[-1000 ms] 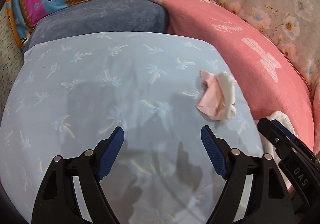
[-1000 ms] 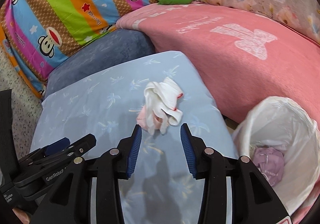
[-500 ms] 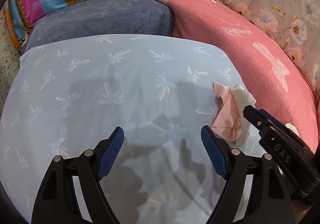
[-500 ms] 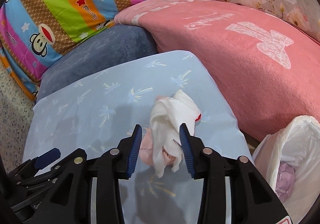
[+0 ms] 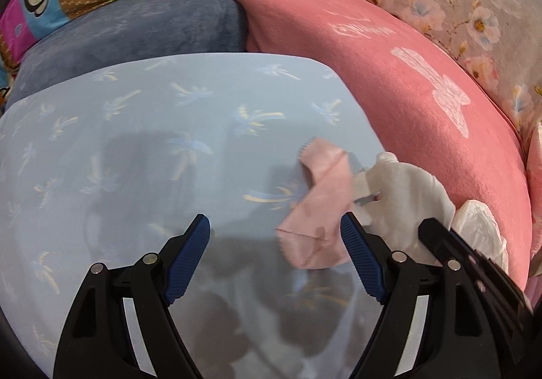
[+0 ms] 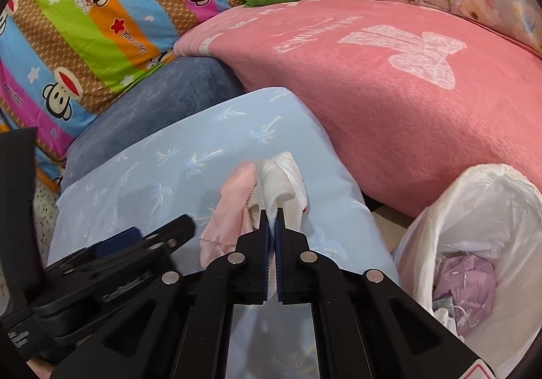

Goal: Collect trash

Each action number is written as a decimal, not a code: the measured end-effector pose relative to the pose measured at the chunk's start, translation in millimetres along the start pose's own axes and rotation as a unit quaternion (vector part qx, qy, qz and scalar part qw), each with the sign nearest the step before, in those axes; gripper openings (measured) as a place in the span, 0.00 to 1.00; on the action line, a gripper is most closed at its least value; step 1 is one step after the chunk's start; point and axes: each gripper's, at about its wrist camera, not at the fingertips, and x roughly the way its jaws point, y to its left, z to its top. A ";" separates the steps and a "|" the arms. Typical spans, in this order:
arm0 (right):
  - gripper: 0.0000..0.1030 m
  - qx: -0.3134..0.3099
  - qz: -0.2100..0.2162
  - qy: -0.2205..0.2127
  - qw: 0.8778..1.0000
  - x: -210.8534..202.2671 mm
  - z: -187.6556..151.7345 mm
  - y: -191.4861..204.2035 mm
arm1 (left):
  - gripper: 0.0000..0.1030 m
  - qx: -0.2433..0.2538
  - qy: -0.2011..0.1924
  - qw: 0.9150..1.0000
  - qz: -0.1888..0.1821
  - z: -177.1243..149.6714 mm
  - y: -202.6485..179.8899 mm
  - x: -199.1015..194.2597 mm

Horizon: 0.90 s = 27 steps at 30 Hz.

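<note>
two rags are bunched together here, a white cloth (image 6: 283, 182) and a pink cloth (image 6: 228, 209). right gripper (image 6: 271, 226) has just been closing and is now pinching the white cloth's near end, so it's running lengthwise straight away from the tips. pink cloth is hanging just left of those tips, long axis slanting away and rightward. left gripper (image 5: 274, 260) is sitting wide open, holding nothing, pink cloth just beyond its right finger. bin bag (image 6: 474, 209) is sitting off right.
</note>
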 end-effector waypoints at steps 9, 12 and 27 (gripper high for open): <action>0.03 0.024 -0.002 0.012 1.000 -3.0 -13.8 -26.1 | 0.55 0.014 0.032 0.999 0.004 -9.9 -20.4 28.4; 0.03 0.025 0.001 0.014 1.000 -5.7 -18.7 -27.8 | 0.41 0.024 0.025 0.999 0.014 -14.4 -23.6 27.0; 0.03 0.016 0.019 -0.014 1.000 -55.8 -30.5 -14.2 | 0.07 0.019 0.005 1.000 -0.002 -31.4 -21.8 -23.8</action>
